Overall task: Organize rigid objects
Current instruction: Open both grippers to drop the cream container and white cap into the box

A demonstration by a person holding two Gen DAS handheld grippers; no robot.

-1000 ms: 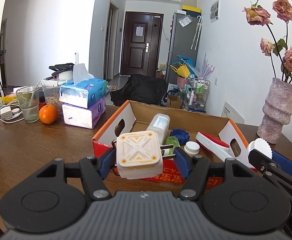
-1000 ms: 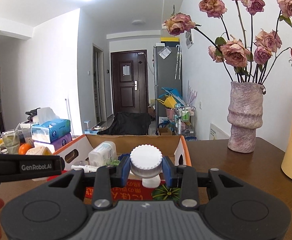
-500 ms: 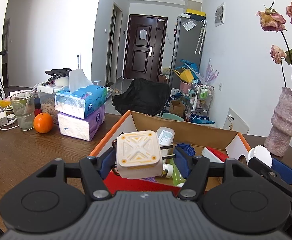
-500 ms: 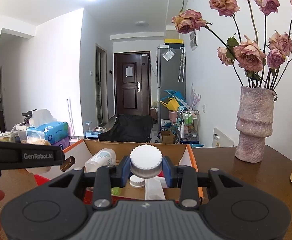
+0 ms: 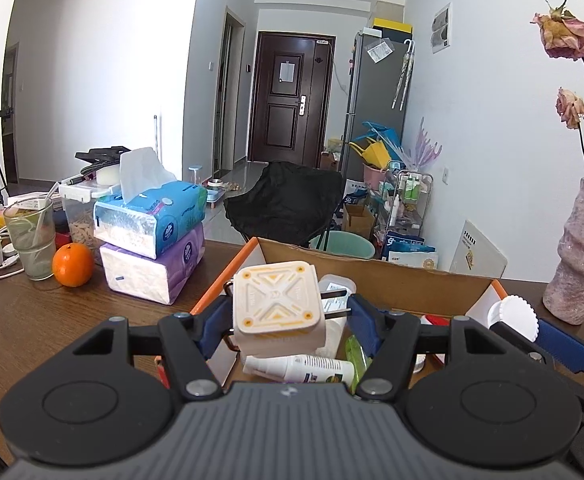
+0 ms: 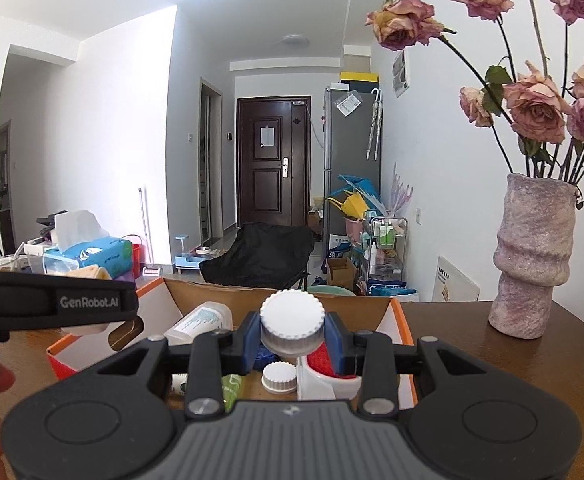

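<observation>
Left gripper: blue fingers clamped on a cream-white plug adapter, its flat patterned face toward the camera, two metal prongs jutting to the right. Held in the air over the near-left part of the cardboard box. Directly under it in the box: a white spray bottle lying on its side, a green item just to its right, too cropped to name.

Right gripper: fingers clenched on a white ridged cap topping a small bottle, upright, held above the box interior. Below it: a smaller white ridged lid flat on the box floor, a red-and-white object just right of that, a translucent bottle lying toward the back left, something blue partly hidden behind the fingers.

Box open-topped, orange-edged, resting on a dark wooden surface.

Farther out on the left: two stacked tissue packs, blue over purple, an orange just beside them, a drinking glass touching or nearly touching the orange. On the right: a rough pink vase with dried roses, well apart from the box.
</observation>
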